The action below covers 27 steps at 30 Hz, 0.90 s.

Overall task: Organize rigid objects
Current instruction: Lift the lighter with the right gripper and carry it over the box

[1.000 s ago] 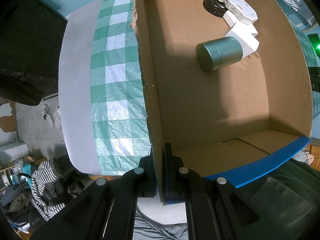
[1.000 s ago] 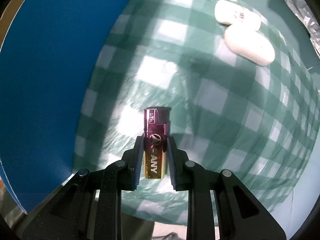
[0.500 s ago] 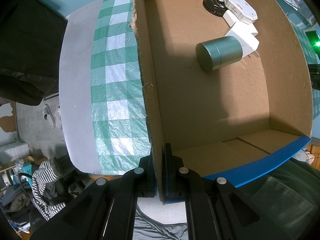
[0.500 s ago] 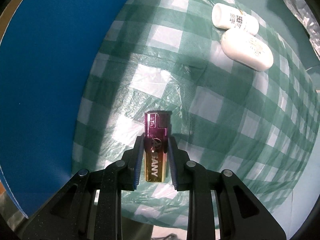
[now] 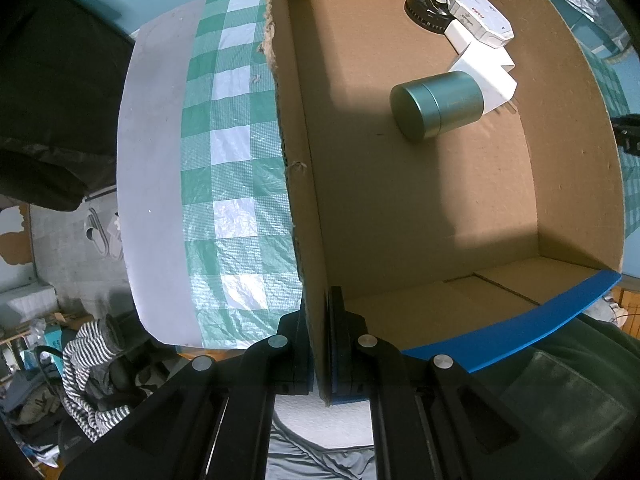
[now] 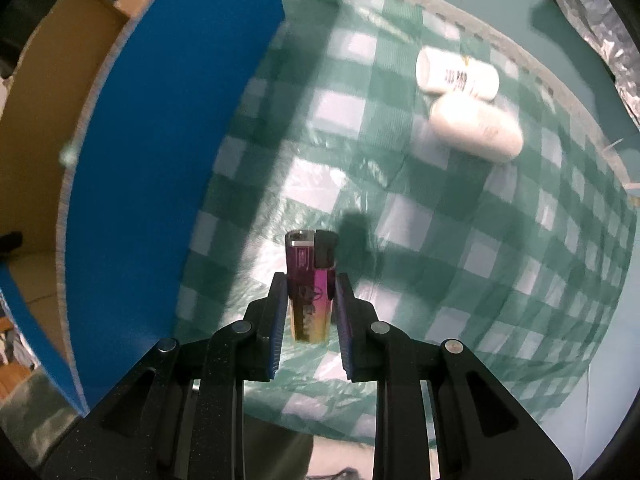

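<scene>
My left gripper [image 5: 319, 320] is shut on the near left wall of an open cardboard box [image 5: 308, 184]. Inside the box lie a green metal tin [image 5: 438, 104] on its side, a white box [image 5: 486, 76], a white octagonal case [image 5: 480, 16] and a black round lid [image 5: 426, 4]. My right gripper [image 6: 311, 300] is shut on a purple-and-gold lighter [image 6: 310, 288], held upright above the checked tablecloth. The box's blue outer wall [image 6: 160, 160] stands just to the left of it. Two white bottles [image 6: 458, 70] [image 6: 476, 126] lie on the cloth at the far right.
The green-and-white checked cloth [image 6: 400, 220] covers the table; its grey edge [image 5: 152, 184] runs left of the box. Crumpled foil [image 6: 596, 20] lies at the far right. Clothes and shoes are on the floor below the table's left edge [image 5: 92, 352].
My right gripper has lifted the lighter higher above the cloth and swung toward the box, whose open top edge now shows at left. The left gripper and box have not moved.
</scene>
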Each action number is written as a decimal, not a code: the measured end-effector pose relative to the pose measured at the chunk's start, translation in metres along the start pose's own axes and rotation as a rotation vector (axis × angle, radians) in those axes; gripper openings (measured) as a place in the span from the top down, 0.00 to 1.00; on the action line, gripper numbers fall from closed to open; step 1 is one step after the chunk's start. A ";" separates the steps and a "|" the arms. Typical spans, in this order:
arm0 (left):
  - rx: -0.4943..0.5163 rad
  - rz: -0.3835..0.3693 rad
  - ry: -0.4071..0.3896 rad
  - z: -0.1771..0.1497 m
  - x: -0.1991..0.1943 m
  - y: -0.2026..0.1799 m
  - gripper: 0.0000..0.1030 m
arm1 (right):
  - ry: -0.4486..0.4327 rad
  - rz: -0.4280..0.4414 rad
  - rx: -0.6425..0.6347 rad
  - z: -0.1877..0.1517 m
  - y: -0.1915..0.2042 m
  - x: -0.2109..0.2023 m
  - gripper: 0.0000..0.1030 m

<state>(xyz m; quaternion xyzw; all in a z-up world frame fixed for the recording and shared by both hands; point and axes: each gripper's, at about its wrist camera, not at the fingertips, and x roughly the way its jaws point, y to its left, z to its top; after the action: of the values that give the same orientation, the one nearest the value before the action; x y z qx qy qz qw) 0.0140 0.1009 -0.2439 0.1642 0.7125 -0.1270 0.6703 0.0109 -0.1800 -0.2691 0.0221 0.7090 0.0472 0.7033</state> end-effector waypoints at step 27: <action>0.005 0.006 -0.002 -0.002 0.001 0.000 0.95 | -0.217 0.062 -0.175 0.039 0.058 -0.123 0.79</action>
<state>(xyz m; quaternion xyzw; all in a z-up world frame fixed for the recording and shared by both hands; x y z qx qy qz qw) 0.0122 0.1017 -0.2447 0.1680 0.7109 -0.1268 0.6711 0.0487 -0.1328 -0.1410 -0.0125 0.6208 0.1278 0.7734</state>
